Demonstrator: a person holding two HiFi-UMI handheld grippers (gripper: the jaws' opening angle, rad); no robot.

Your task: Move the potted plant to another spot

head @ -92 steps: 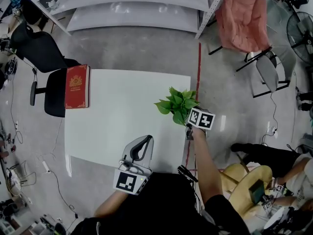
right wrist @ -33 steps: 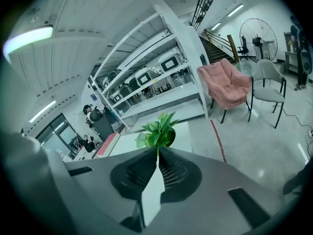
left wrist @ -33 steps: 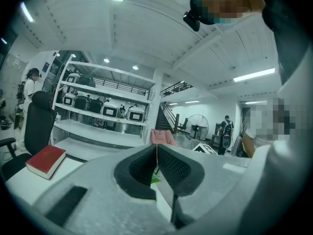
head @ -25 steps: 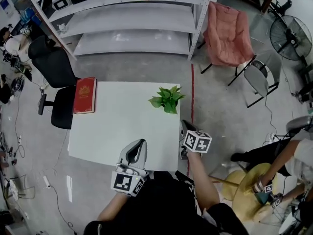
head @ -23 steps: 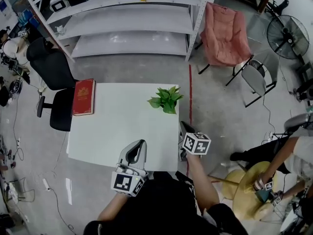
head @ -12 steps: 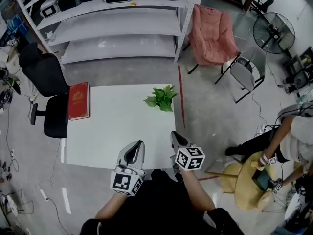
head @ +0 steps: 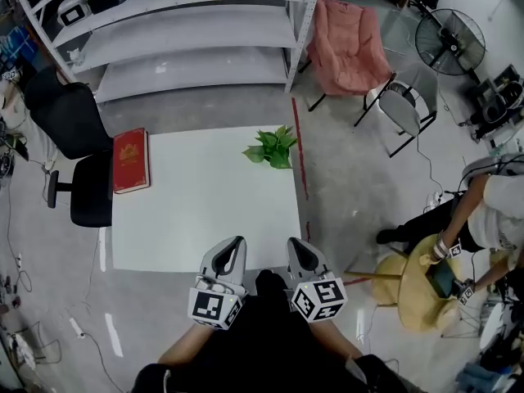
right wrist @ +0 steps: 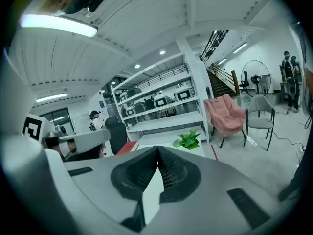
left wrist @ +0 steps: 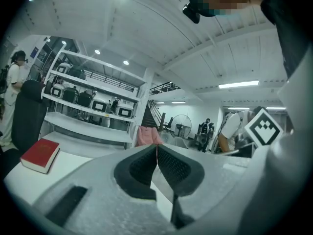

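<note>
No writing can be read — the red book [head: 130,160] shows only a gold emblem.

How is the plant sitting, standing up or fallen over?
Standing up. In the right gripper view the plant sits on the table's far right corner with its leaves pointing upward, not lying sideways.

From high above, my head view looks steeply down on the white table [head: 205,203]. Both gripper views sit low at its near edge, facing the shelving [head: 188,35]; with the head view, the left shares the red book [left wrist: 41,154], the right the potted plant [right wrist: 187,140].
</note>
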